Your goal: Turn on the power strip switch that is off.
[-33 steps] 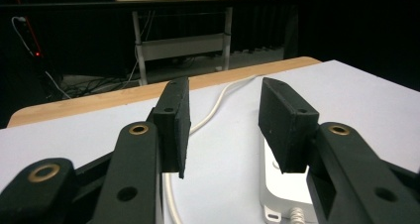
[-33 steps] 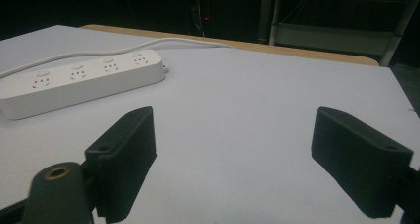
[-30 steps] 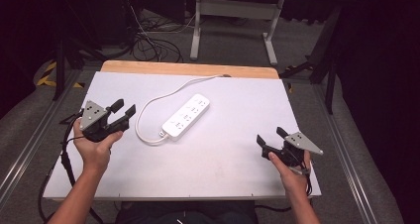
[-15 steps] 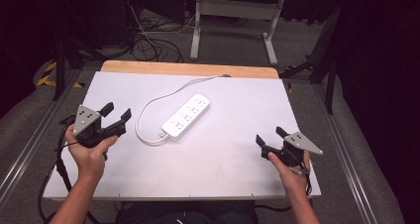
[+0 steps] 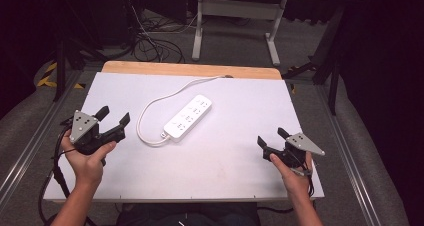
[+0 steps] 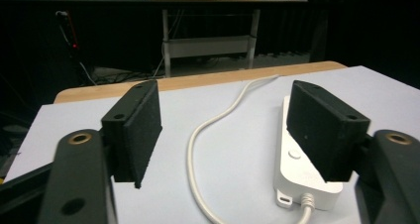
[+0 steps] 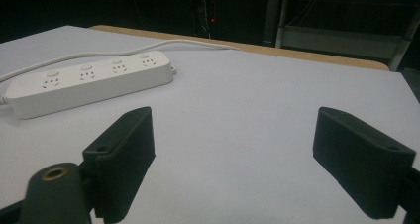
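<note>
A white power strip (image 5: 188, 117) lies at an angle in the middle of the white table top (image 5: 235, 101). Its white cable (image 5: 150, 106) loops off the near end and runs to the far edge. My left gripper (image 5: 114, 115) hovers left of the strip, pointed at it. Its jaws have just been opening and nothing is between them. In the left gripper view the strip (image 6: 292, 159) and cable (image 6: 198, 140) lie beyond the left gripper (image 6: 230, 125). My right gripper (image 5: 271, 137) is open and empty near the front right corner, with the strip (image 7: 89, 83) far ahead of the right gripper (image 7: 233, 149).
A bare wooden strip (image 5: 190, 68) borders the table's far edge. Metal rails (image 5: 30, 151) run along both sides. Behind the table stand a metal desk frame (image 5: 235, 16) and loose cables on the floor (image 5: 150, 41).
My left gripper has shifted a little to the left and its jaws stand wider apart. The right gripper and the power strip have not moved.
</note>
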The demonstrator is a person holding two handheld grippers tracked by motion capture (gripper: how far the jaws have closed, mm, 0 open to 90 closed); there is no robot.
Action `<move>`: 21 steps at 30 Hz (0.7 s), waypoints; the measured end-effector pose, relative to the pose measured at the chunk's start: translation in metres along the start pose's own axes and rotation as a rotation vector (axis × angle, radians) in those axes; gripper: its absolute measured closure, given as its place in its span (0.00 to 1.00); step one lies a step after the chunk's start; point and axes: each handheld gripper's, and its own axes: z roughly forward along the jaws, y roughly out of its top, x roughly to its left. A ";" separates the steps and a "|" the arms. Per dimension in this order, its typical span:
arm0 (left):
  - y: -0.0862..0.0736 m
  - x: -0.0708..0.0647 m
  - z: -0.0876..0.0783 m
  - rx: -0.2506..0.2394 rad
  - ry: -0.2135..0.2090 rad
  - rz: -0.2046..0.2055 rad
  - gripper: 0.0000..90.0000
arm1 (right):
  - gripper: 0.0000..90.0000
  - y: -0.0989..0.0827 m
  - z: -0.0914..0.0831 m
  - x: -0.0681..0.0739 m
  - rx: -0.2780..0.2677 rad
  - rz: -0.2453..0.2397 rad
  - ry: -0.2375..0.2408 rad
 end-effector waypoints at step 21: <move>-0.005 0.007 -0.002 -0.007 -0.017 -0.007 0.04 | 0.18 0.000 0.000 -0.001 -0.007 0.001 0.000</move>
